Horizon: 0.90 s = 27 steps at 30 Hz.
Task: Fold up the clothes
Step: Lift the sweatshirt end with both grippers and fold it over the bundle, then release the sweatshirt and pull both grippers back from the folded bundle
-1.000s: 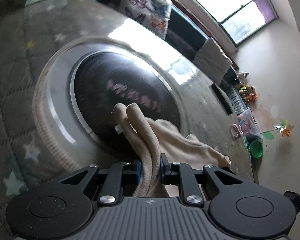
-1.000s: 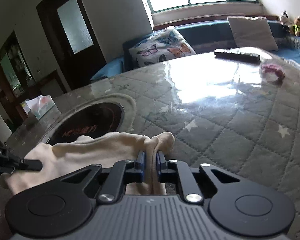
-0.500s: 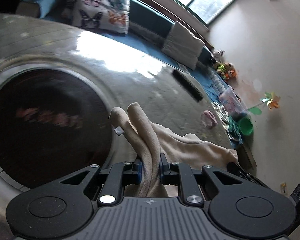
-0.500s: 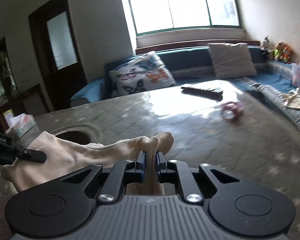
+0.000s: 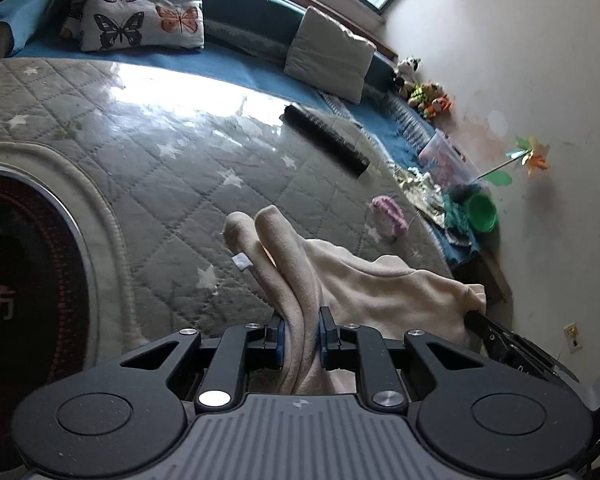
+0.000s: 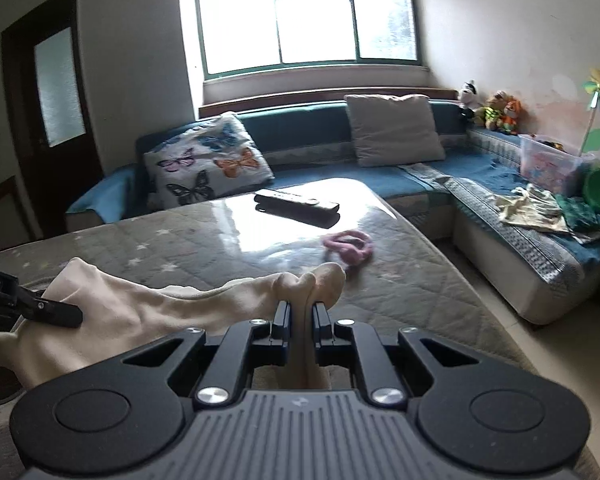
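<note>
A cream fleece garment (image 5: 364, 276) hangs between both grippers above the quilted table (image 5: 172, 168). My left gripper (image 5: 301, 330) is shut on one bunched edge of it, with folds sticking up past the jaws. My right gripper (image 6: 301, 322) is shut on the other bunched edge of the garment (image 6: 148, 308). The left gripper's fingers (image 6: 40, 310) show at the left of the right wrist view, clamped on the cloth. The right gripper's fingers (image 5: 512, 348) show at the right of the left wrist view.
A black remote (image 6: 296, 204) and a pink knitted item (image 6: 350, 246) lie on the table. A dark round inset (image 5: 24, 280) sits at the table's left. A blue sofa (image 6: 500, 200) with a butterfly pillow (image 6: 208, 166), grey pillow, clothes and toys wraps around behind and right.
Both grippers have lifted and swung right with the garment, away from the round inset toward the table's right part. Both stay shut on the cloth.
</note>
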{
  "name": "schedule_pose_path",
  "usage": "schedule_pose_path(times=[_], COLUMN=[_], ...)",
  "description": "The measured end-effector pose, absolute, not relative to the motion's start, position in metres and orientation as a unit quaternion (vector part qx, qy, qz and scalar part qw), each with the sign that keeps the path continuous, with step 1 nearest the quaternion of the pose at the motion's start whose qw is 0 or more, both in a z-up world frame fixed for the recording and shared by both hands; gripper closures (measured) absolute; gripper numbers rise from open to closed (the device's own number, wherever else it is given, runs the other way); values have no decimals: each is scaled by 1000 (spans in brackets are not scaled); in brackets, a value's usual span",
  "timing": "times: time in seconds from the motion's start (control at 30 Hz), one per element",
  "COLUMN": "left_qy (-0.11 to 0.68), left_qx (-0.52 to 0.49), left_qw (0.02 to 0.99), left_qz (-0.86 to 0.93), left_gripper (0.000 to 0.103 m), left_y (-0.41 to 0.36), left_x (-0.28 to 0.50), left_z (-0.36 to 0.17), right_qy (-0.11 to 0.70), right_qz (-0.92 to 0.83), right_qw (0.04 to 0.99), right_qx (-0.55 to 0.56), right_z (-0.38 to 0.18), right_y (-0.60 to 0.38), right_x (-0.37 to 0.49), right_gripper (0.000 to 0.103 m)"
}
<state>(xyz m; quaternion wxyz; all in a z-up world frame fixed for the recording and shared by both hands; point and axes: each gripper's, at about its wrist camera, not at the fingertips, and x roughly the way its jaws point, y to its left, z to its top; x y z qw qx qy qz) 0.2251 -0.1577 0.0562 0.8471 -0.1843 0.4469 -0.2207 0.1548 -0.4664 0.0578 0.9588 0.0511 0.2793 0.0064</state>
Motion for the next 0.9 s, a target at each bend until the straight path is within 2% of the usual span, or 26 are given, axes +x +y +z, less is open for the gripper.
schedule_pose_path(times=[0.23,0.33,0.37,0.53,0.57,0.6,0.67,0.73,0.8,0.9], left_qy=[461,465,465,466,466,467,465,466,464,460], left_qx=[-165,-156,-154,-146,-145,-144,-142,-139,-136,-127], left_qw=[848,850,850,852,852,853,854,855,856,860], left_qz=[-203,-195,-193,-187,-187,-185,-184,-181,-180,-179], left_gripper=[84,82,81,64,63,59,57,53,51,46], left_y=[-160,-159,-159,-158,-158,-159,-158,-158,-158,-159], left_x=[233,233,232,227,226,225,222,221,218,214], left_z=[46,42,41,39,39,39,40,40,40,41], right_qy=[306,313,313,312,312,311,307,307,308,307], right_qz=[-14,-17,-18,-19,-19,-20,-19,-15,-12,-6], right_qw=[950,948,948,948,948,949,950,950,950,951], right_qx=[58,60,60,59,58,58,58,55,54,47], right_z=[33,26,24,21,21,20,21,20,20,18], right_y=[-480,-481,-481,-480,-479,-479,-478,-476,-474,-468], right_x=[164,167,166,163,162,161,159,156,154,150], right_gripper=[92,90,86,81,75,64,51,49,34,23])
